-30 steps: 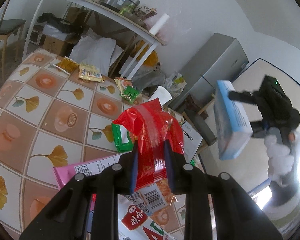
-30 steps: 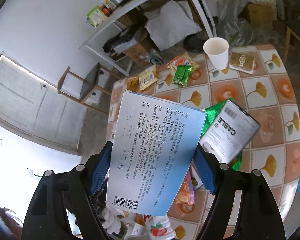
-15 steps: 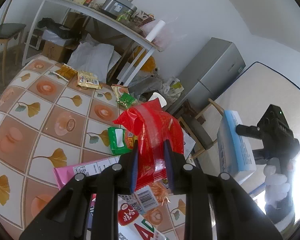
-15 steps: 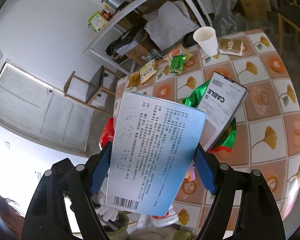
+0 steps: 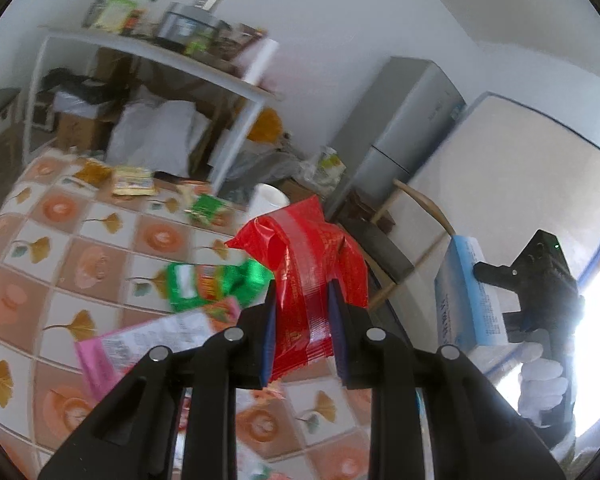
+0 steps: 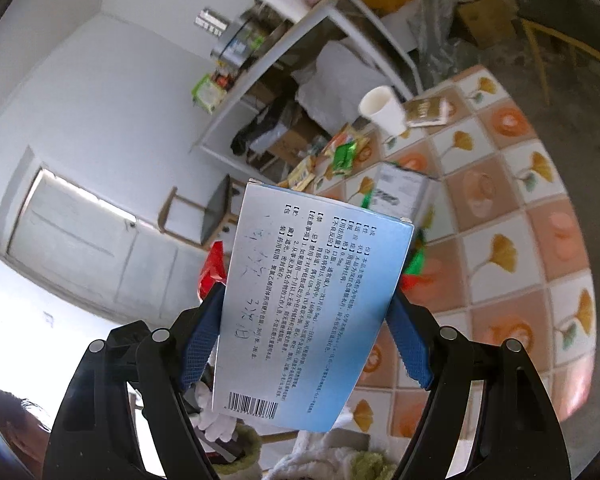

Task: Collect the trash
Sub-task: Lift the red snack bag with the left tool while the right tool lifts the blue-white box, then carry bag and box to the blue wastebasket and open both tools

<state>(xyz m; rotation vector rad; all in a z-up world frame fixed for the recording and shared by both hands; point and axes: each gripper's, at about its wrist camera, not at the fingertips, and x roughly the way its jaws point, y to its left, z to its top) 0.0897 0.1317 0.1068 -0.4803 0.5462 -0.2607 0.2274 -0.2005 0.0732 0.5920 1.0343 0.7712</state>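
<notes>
A cluttered room with white walls surrounds a table (image 5: 100, 240) laid with a cloth of orange medallions and ginkgo leaves; behind it stand a white shelf unit (image 5: 148, 52) crowded with tins and packets, and a grey cabinet (image 5: 400, 136).

The left gripper (image 5: 302, 322) is clamped narrowly on a crumpled red wrapper (image 5: 312, 268), which is lifted clear above the table. Gold print runs along the red film but is too small to read. The right gripper (image 6: 304, 320) has its jaws spread wide, the blue pads pressed against both edges of a pale blue box (image 6: 312, 312), also held above the table. Its facing panel carries dense rows of Chinese print, black handwriting scrawled across the middle and a barcode at the lower corner; whether anything is inside the box cannot be told. In the left wrist view the same box is seen edge-on at the right, with the hand (image 5: 540, 384) that bears the right gripper in a white glove.

On the table below lie a green foil packet (image 5: 216, 280), a pink packet (image 5: 152, 344) with a white printed label too blurred to read, and a white box (image 6: 400, 194) whose lettering is smeared. Further back stands a white paper cup (image 6: 382, 110), its inside not visible, beside a gold sachet (image 6: 424, 112), with small green (image 6: 346, 156) and yellow snack packets (image 5: 134, 180) near the far edge.
</notes>
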